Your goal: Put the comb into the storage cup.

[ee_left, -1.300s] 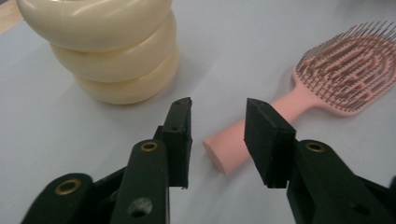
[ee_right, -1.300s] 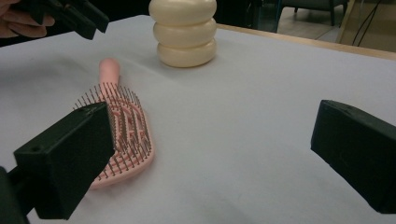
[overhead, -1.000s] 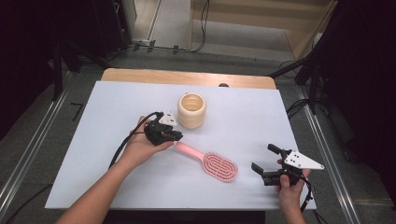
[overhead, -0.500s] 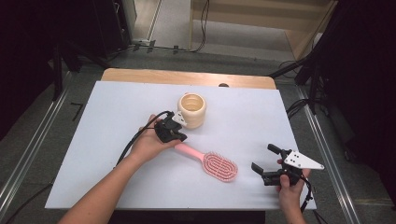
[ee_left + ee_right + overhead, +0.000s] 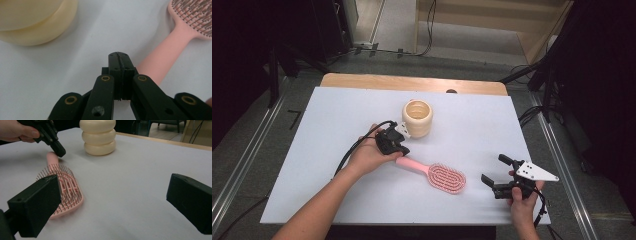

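Lying across the middle of the white table [image 5: 337, 120], somewhat toward its near edge, the pink hairbrush [image 5: 437, 173] has its handle pointing at the far left corner and its bristles up, and that handle is where trouble could start. The cream ribbed cup [image 5: 417, 118] stands upright just beyond it, toward the far edge, so a sweep of the hand holding the left gripper [image 5: 398, 148] could knock it over. The left gripper's jaws are pressed flat together with nothing between them, their tips just beside the handle end (not around it); a descent in that state would likely shove or spin the brush instead of catching it. The right gripper [image 5: 496, 174] waits near the near right corner, jaws spread wide and empty, well apart from the brush head, too far to steady it if it slides.
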Demonstrator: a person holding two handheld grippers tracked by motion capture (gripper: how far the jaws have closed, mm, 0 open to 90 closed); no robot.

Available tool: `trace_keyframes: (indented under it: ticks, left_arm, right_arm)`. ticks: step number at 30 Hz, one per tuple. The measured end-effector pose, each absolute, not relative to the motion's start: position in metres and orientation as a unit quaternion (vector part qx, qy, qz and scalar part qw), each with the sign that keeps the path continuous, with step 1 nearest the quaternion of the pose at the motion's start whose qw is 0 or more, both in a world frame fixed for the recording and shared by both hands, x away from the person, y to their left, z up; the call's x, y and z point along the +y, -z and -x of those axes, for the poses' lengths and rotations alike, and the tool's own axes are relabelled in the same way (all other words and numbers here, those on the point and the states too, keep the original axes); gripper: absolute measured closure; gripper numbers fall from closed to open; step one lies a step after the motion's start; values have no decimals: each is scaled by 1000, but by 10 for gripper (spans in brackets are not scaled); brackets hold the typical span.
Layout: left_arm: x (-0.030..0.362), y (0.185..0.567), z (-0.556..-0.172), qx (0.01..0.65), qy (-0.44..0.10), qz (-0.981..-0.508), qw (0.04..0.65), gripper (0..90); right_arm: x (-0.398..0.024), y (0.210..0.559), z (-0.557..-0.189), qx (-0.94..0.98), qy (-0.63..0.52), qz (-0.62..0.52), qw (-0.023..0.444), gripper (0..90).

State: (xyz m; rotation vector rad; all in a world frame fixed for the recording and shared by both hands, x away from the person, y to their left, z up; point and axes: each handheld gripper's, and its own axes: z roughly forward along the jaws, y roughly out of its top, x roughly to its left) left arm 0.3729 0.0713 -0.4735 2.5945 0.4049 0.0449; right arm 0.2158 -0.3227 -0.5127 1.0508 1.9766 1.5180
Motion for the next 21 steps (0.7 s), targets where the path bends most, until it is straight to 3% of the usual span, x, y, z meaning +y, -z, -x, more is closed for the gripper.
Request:
trace_keyframes:
  ticks: [21]
  left_arm:
    - [83, 472, -346, 102, 24, -969, 224, 900]
  right_arm:
    - [-322, 513, -216, 716, -545, -380, 216, 0]
